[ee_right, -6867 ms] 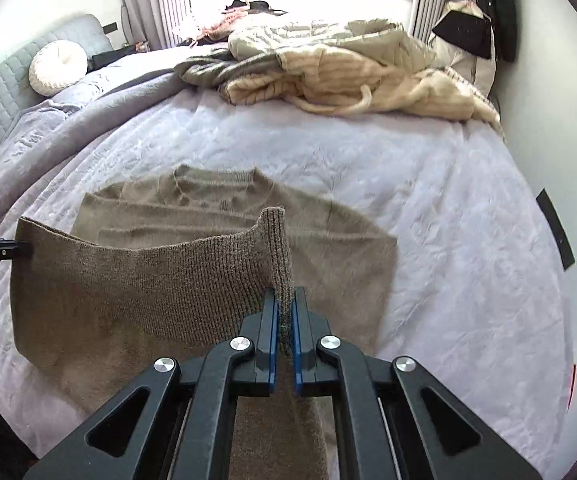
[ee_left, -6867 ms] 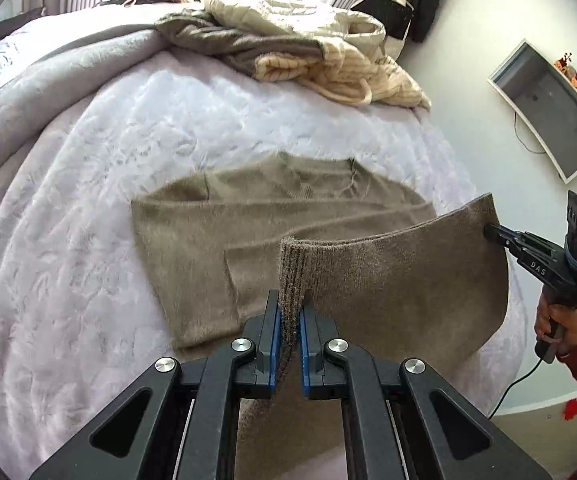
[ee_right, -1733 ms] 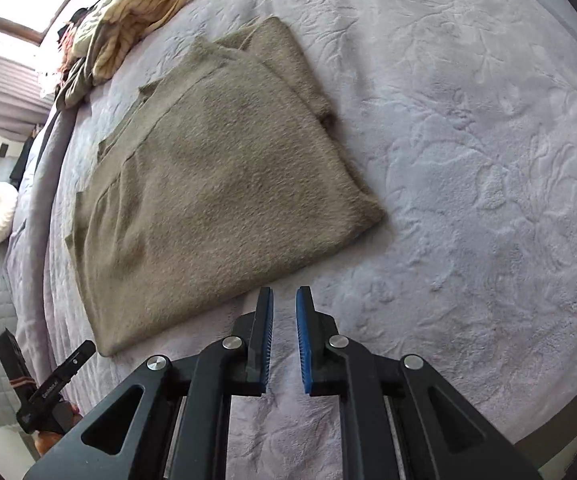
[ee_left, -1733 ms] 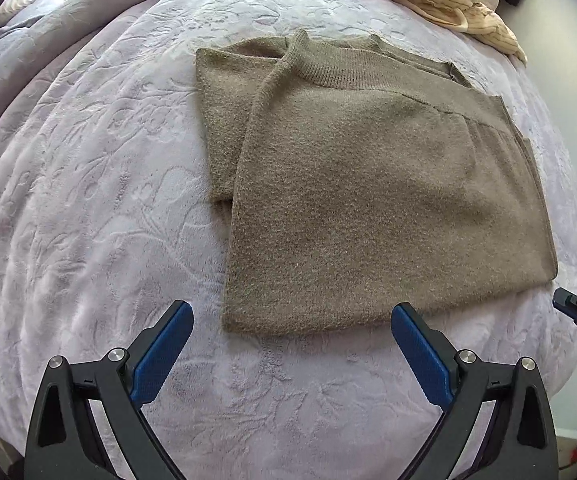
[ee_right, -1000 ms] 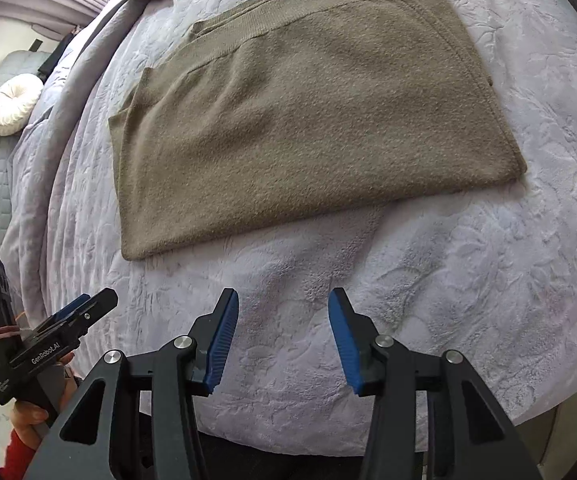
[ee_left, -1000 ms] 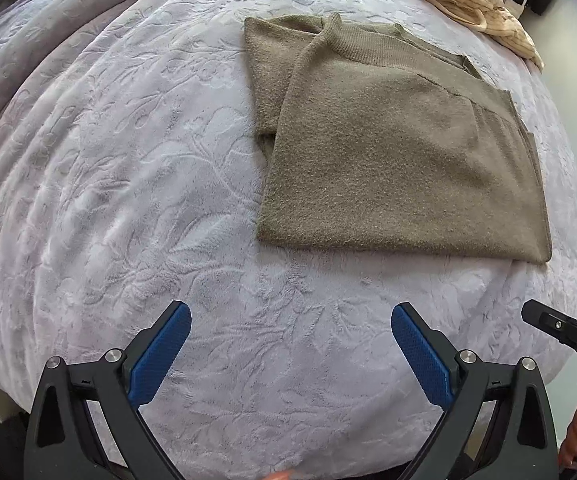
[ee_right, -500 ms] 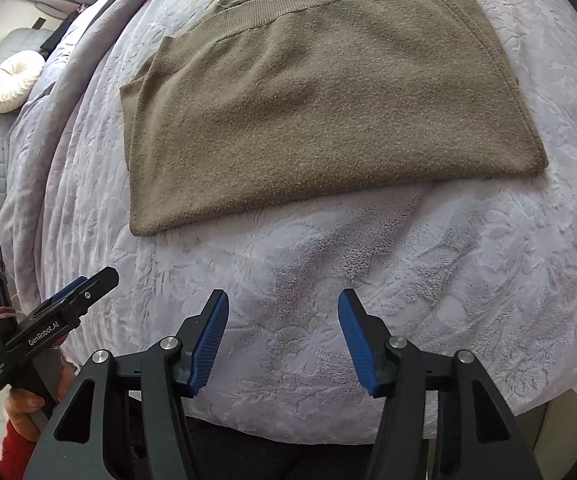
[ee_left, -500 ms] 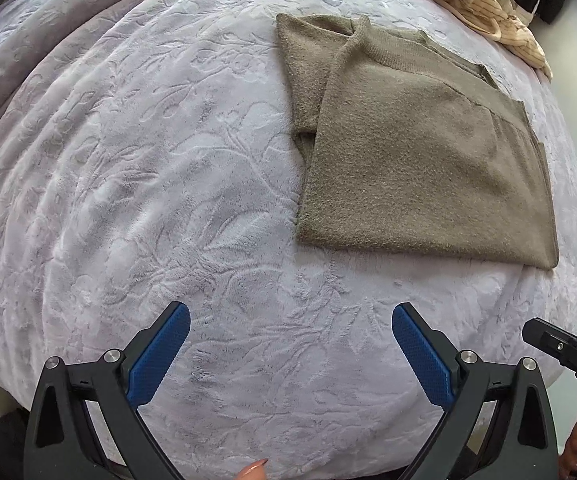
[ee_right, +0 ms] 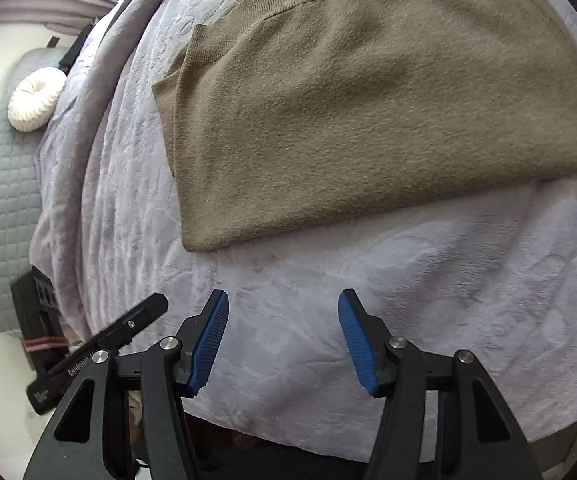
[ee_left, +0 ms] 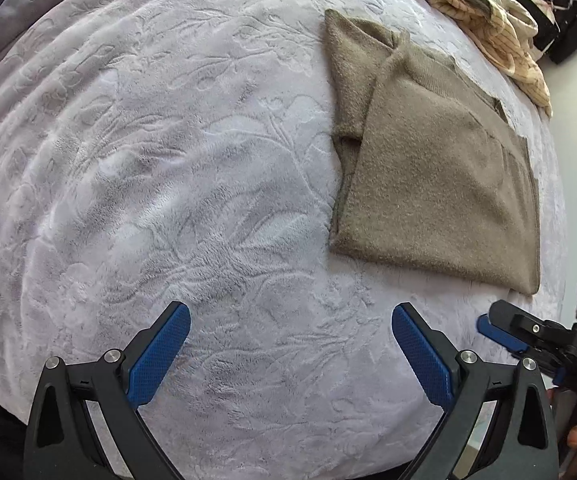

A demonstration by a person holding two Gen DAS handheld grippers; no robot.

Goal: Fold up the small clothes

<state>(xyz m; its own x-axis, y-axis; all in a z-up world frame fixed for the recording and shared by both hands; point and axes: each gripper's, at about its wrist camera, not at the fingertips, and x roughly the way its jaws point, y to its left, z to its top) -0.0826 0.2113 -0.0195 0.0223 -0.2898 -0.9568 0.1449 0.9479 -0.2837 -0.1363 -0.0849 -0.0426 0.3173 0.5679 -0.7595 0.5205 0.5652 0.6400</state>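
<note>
**Ana:** Lavender plush covers the bed [ee_left: 176,184], embossed with leaves, and it fills everything under and ahead of both claws.

**Ben:** And the garment?

**Ana:** An olive knit sweater [ee_left: 436,184] lies flat on the bed, folded into a rough rectangle with 1 sleeve layer peeking out along its far-left side. From the left claw [ee_left: 288,354] it sits ahead and off to the right, well apart. From the right claw [ee_right: 282,336] the sweater [ee_right: 368,100] is straight ahead and near, its closest hem just beyond the tips.

**Ben:** Which way does it run?

**Ana:** Its long axis looks to run across the right claw's line of sight, left to right. So I judge the right claw is the nearer one, though a further fold would likely need 1 claw at each end of that near hem.

**Ben:** Claw states?

**Ana:** Both are spread apart and empty. The left claw's blue pads [ee_left: 156,356] stand very wide; the right claw's pads [ee_right: 210,340] are parted less. Neither touches the knit.

**Ben:** Anything else?

**Ana:** A heap of cream striped clothes [ee_left: 492,28] far ahead of the left claw, and a round white cushion [ee_right: 36,98] far left of the right claw.
</note>
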